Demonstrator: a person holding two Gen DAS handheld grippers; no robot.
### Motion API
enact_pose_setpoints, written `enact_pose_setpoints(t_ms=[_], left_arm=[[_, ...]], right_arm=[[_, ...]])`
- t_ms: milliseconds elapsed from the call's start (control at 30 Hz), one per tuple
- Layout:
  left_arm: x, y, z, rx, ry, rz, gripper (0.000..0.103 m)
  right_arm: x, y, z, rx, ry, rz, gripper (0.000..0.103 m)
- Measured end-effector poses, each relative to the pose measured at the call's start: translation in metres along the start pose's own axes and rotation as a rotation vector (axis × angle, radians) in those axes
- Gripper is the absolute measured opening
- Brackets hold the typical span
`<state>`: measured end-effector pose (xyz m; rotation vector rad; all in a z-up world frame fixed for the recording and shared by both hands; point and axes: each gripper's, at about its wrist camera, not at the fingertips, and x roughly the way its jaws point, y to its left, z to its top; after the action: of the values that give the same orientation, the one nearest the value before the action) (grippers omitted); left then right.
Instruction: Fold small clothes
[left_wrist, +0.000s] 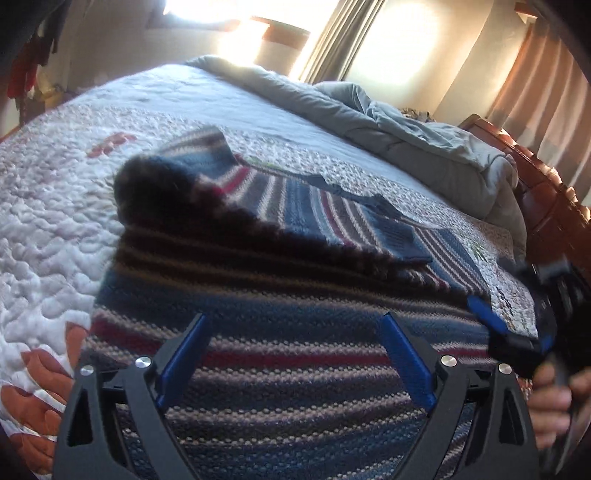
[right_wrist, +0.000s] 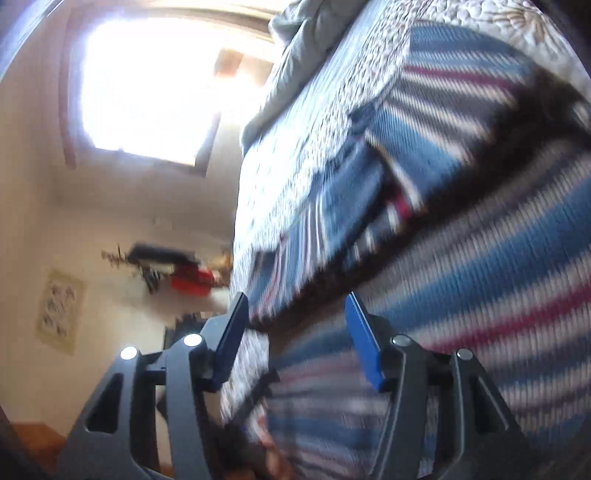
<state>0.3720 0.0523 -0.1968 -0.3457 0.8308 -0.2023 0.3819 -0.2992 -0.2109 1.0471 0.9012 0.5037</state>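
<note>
A knitted sweater (left_wrist: 295, 258) striped in blue, grey and crimson lies spread on the bed, one sleeve folded across its body. My left gripper (left_wrist: 293, 317) hovers over the sweater's near part, open wide with nothing between its pads. In the right wrist view, which is blurred and rolled sideways, the sweater (right_wrist: 461, 240) fills the right half. My right gripper (right_wrist: 295, 297) stands half open at the sweater's edge; fabric lies between the fingers, but the pads do not press on it. One of its blue fingers (left_wrist: 484, 314) shows at the sweater's right corner, with a hand (left_wrist: 550, 398) behind.
The bed's white quilt (left_wrist: 74, 166) with orange flowers stretches left and beyond the sweater. A bunched grey duvet (left_wrist: 406, 122) lies along the far right, against a wooden bed end (left_wrist: 546, 192). Curtains (left_wrist: 332, 37) and a bright window (right_wrist: 147, 81) stand behind.
</note>
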Motion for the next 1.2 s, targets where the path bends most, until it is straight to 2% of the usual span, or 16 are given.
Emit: enact_pose_setpoints(t_ms=[167, 267, 300, 433, 533, 667, 733, 767, 800, 867, 1200], left_arm=[[0.004, 0.001, -0.005, -0.023, 0.019, -0.01, 0.093], [0.003, -0.005, -0.007, 0.02, 0.017, 0.003, 0.093], [0.001, -0.008, -0.008, 0.039, 0.009, 0.009, 0.093], [-0.004, -0.009, -0.006, 0.05, -0.017, 0.008, 0.093], [-0.009, -0.008, -0.005, 0.058, -0.053, 0.035, 0.093], [-0.011, -0.004, -0.002, 0.044, -0.063, 0.026, 0.093], [-0.012, -0.003, -0.002, 0.043, -0.07, 0.025, 0.093], [-0.013, -0.001, -0.002, 0.042, -0.072, 0.026, 0.093], [-0.012, 0.0, -0.003, 0.039, -0.072, 0.026, 0.093], [-0.011, 0.001, -0.003, 0.033, -0.064, 0.026, 0.093], [-0.011, 0.004, -0.004, 0.034, -0.068, 0.025, 0.093]], right_arm=[[0.031, -0.023, 0.045, 0.164, -0.041, -0.1, 0.055], [0.043, -0.023, 0.059, 0.143, -0.048, -0.159, 0.055], [0.048, -0.022, 0.064, 0.133, -0.046, -0.202, 0.054], [0.063, -0.017, 0.068, 0.136, -0.034, -0.298, 0.054], [0.076, -0.009, 0.068, 0.109, -0.032, -0.34, 0.06], [0.091, -0.006, 0.067, 0.106, -0.026, -0.343, 0.061], [0.095, -0.005, 0.07, 0.111, -0.019, -0.335, 0.048], [0.098, -0.005, 0.073, 0.108, -0.011, -0.336, 0.038], [0.099, -0.004, 0.075, 0.099, -0.004, -0.337, 0.022], [0.097, -0.001, 0.079, 0.056, 0.004, -0.36, 0.009], [0.097, 0.061, 0.11, -0.198, -0.017, -0.46, 0.008]])
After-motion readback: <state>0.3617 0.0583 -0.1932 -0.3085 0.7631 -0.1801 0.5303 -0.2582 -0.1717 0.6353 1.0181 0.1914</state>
